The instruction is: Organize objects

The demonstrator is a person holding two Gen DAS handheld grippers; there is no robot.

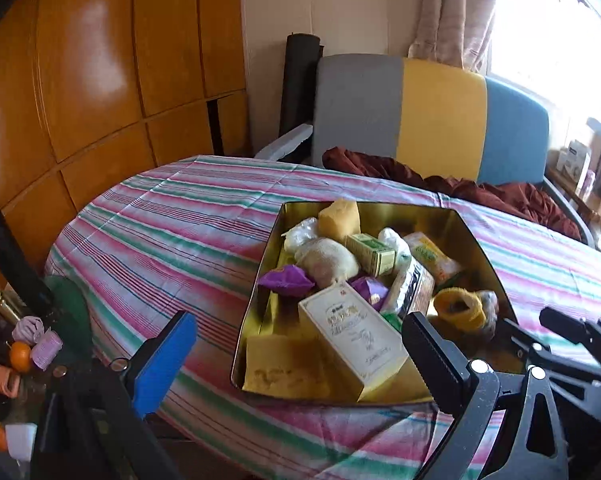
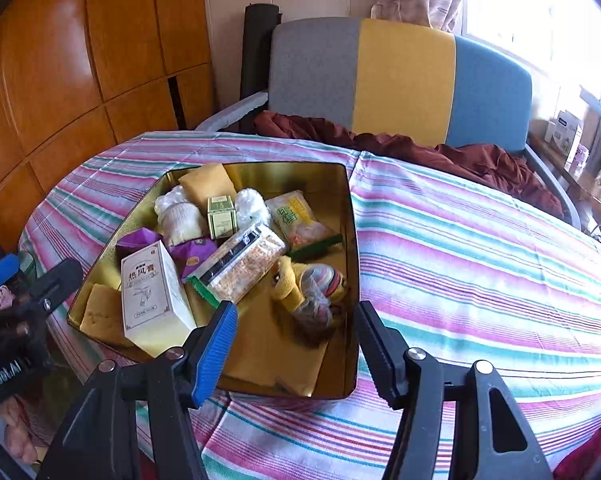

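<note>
Both the left gripper [image 1: 300, 356] and right gripper [image 2: 296, 344] hover spread and empty beside the gold tin [image 2: 350, 240]; I'd approach the upright white box [image 2: 152, 296] squarely.

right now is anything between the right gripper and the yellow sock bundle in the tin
Nothing visible. The right gripper is open above the gold tin's near rim, and the yellow sock bundle lies just beyond its fingers, with only bare tin floor between.

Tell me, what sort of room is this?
Probably a lived-in room at home: a table under a striped cloth, a tricolour armchair with a brown blanket, wooden cabinets, and a curtained window.
</note>
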